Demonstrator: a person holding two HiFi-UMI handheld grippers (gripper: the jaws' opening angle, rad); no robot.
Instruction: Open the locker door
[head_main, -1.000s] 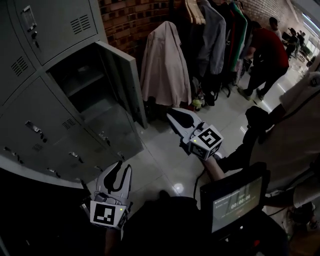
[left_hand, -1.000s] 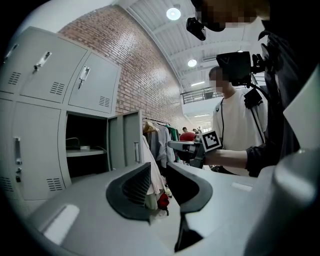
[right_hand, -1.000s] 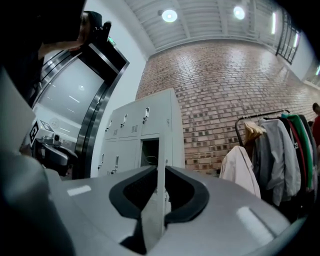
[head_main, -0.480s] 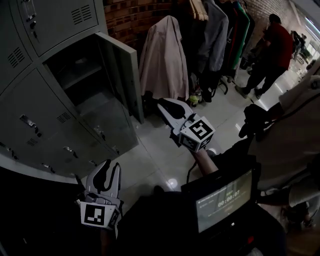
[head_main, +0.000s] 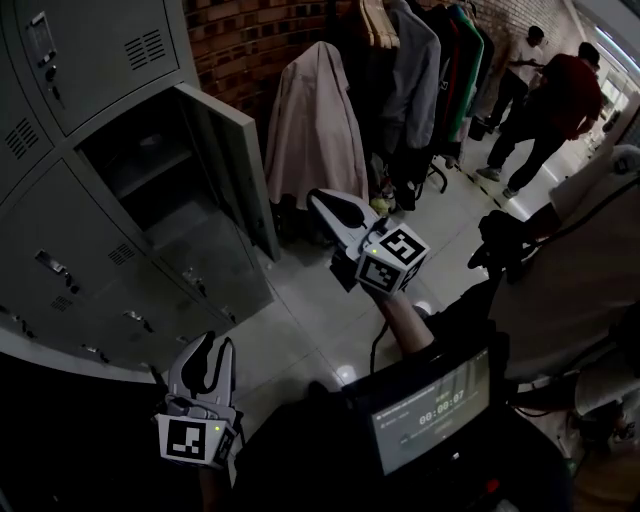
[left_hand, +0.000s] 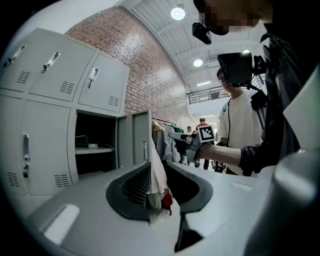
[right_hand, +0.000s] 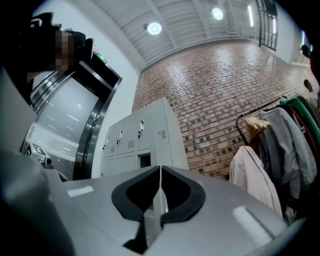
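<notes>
The grey locker bank (head_main: 70, 250) fills the left of the head view. One locker door (head_main: 232, 165) stands swung out, and the dark compartment (head_main: 140, 165) behind it shows a shelf. My right gripper (head_main: 320, 198) is shut with nothing in it; it hangs in the air right of the door's edge, apart from it. My left gripper (head_main: 215, 346) is low, in front of the bottom lockers, open and empty. The left gripper view shows the door (left_hand: 134, 142) edge-on beyond my left gripper (left_hand: 157, 167). In the right gripper view my right gripper (right_hand: 160, 170) points at the lockers (right_hand: 145, 137).
A beige coat (head_main: 320, 130) and darker clothes hang on a rack right of the open door, before a brick wall (head_main: 250, 40). Two people (head_main: 545, 100) stand at the far right on the tiled floor (head_main: 320, 310). A lit screen (head_main: 430, 410) sits at my chest.
My right gripper has drifted a little left and up in the head view, still shut. The left gripper has sunk lower in the frame. The people at the back have shifted.
</notes>
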